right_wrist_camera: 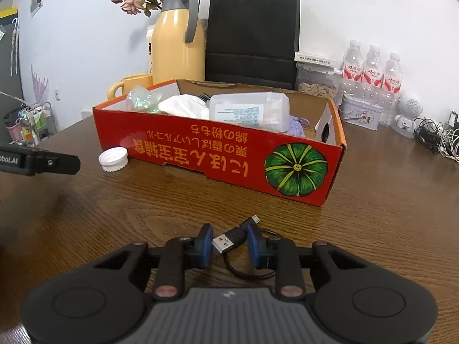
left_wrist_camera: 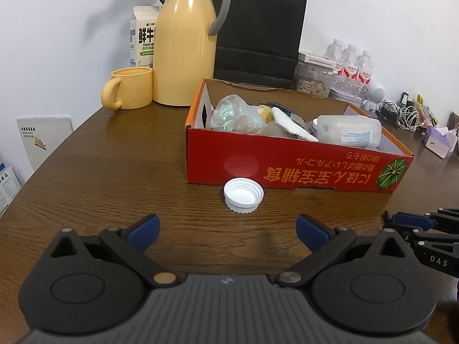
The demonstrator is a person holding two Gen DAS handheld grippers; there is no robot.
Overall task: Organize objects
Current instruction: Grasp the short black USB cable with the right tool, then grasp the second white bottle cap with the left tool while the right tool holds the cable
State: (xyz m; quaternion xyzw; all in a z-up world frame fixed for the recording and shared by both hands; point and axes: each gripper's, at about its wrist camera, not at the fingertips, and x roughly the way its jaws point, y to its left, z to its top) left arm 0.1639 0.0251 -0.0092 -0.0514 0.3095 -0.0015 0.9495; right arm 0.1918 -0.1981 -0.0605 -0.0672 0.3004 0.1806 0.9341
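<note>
I see a dark, wood-grained table point(left_wrist_camera: 114, 172) against a white wall. My left gripper point(left_wrist_camera: 228, 230) fingers spread wide, empty, before a ribbed white cap point(left_wrist_camera: 243, 195) at frame centre beside the glossy red cardboard box point(right_wrist_camera: 200, 154). My right gripper point(right_wrist_camera: 229, 245) fingers bracket a black USB cable point(right_wrist_camera: 229, 240), pads not visibly pressing.
</note>
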